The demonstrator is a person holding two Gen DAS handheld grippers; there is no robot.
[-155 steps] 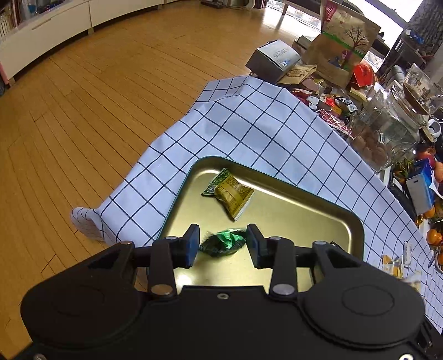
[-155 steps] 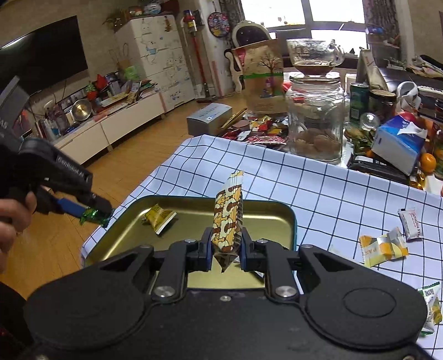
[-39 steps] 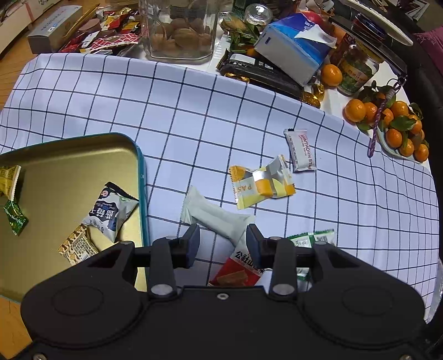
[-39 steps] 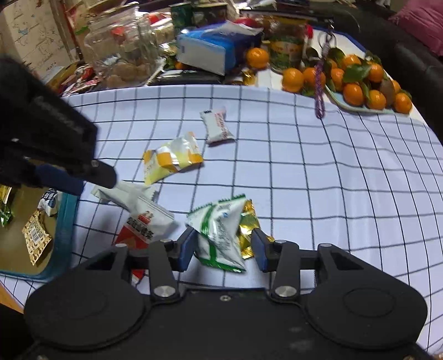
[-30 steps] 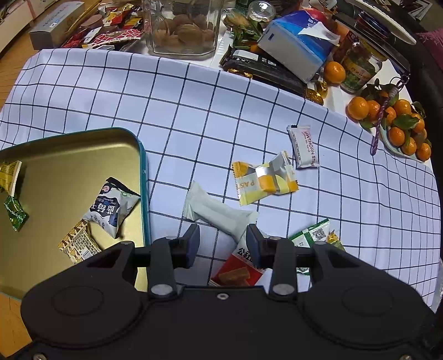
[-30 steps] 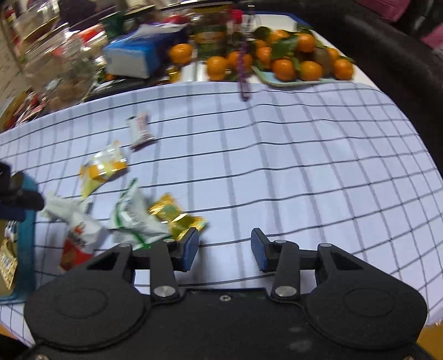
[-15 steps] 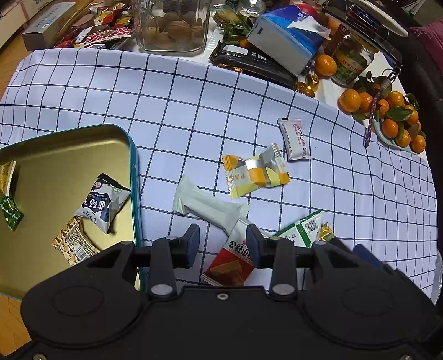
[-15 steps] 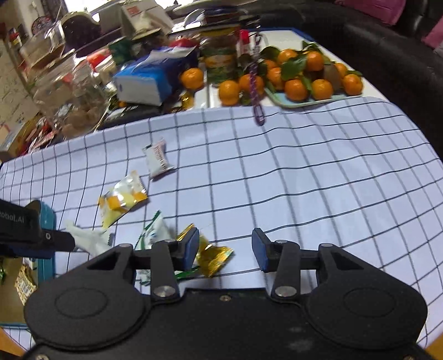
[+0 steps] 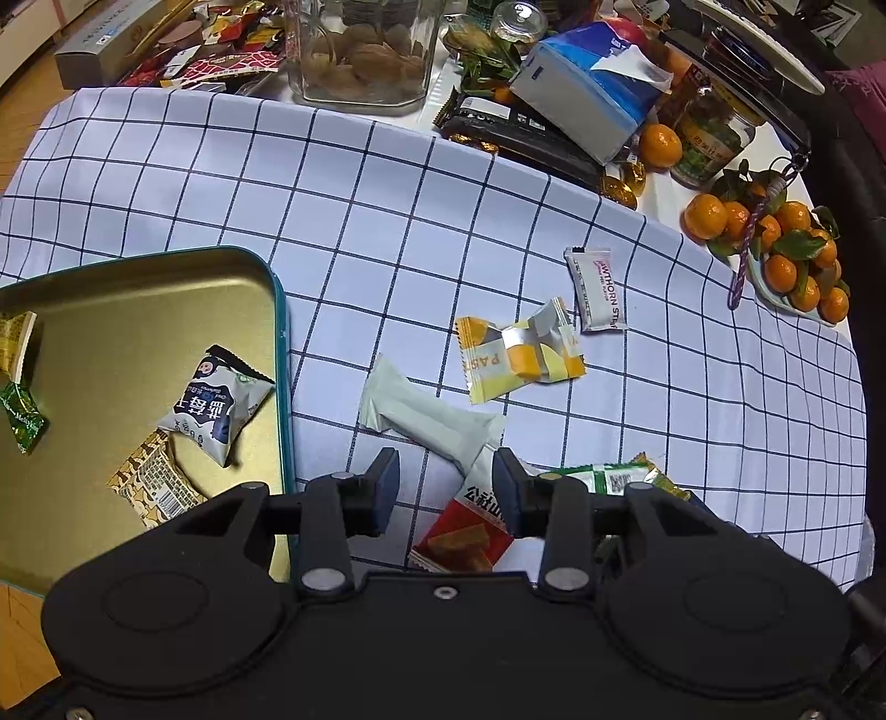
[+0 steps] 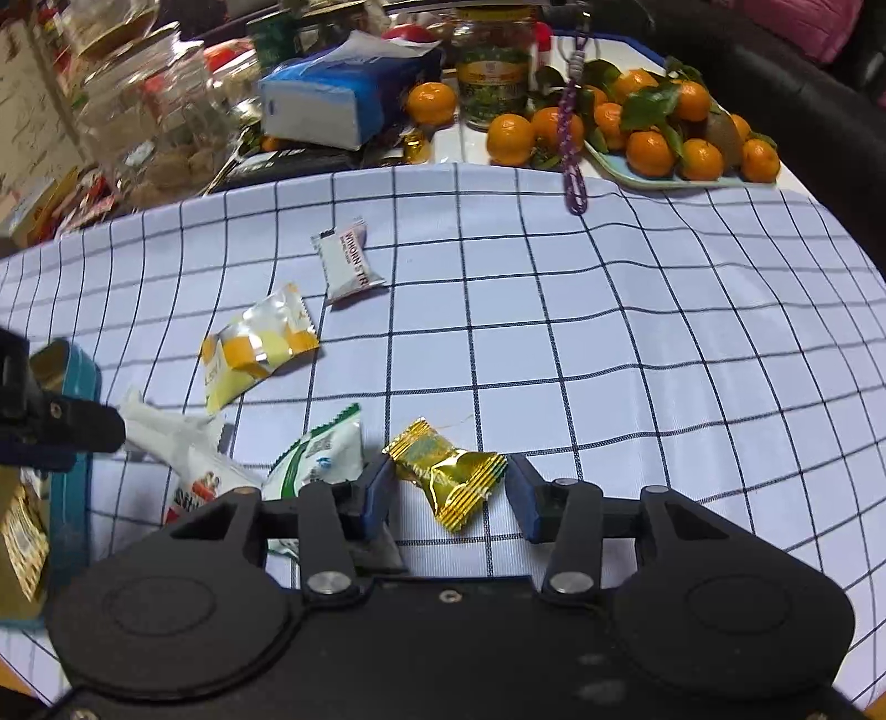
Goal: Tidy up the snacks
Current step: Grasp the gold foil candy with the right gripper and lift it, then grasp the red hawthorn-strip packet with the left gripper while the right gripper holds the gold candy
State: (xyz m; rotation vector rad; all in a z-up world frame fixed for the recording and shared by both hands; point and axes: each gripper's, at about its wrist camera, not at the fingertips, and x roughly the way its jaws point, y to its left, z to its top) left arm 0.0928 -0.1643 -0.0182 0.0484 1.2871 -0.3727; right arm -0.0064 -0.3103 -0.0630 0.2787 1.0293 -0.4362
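My right gripper hangs low over the checked cloth. A gold-wrapped candy lies on the cloth between its jaws, which are opening; the pads do not press on it. A green-and-white packet lies just left of it. My left gripper is open above a red-and-white packet and the end of a pale green bar, holding nothing. The gold tin tray at the left holds a white-and-navy packet, a brown patterned packet and a green candy.
A yellow-and-silver packet and a white hawthorn strip lie loose mid-cloth. Behind the cloth stand a glass jar, a blue tissue box and a plate of tangerines. The cloth's right edge drops off beside a dark sofa.
The right gripper shifted left and dropped slightly, so the gold candy that lay beside its left finger now sits between wider jaws. The left gripper has stayed put and open.
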